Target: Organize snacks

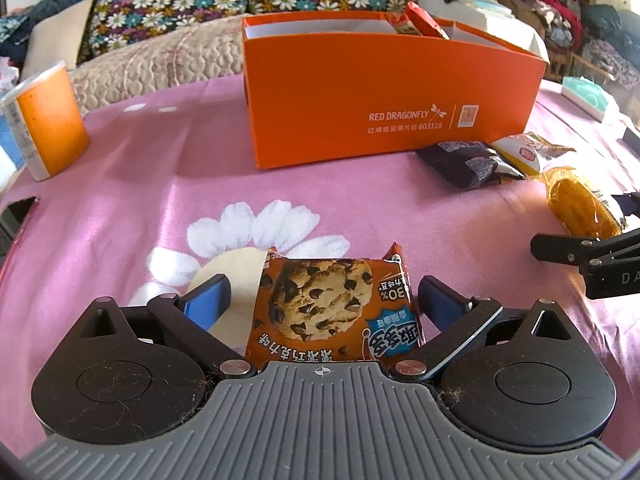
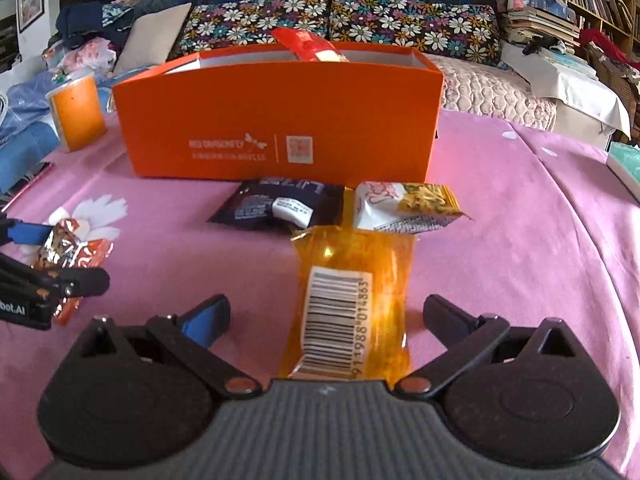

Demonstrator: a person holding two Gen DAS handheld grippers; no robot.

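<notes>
Left tool is spread wide around the cookie pack, which lies flat on the pink cloth. Pads sit either side of it with visible gaps, not pressing. Nothing gripped.

Right tool is also released, fingers well apart. Orange pack lies between them, barcode up, long axis along the fingers. No pad contact visible on either side.

Orange box stands open at the far side of the table, logo side facing the cameras. A red pack pokes out above its rim; at least one more packet sits inside, seen from the left wrist view.

In front of the box: black pack and white-yellow pack just beside each other, both just beyond the orange pack's far end.

Orange cup stands upright, left of the box, well apart from the snacks. A teal-white box sits at the right table edge.
</notes>
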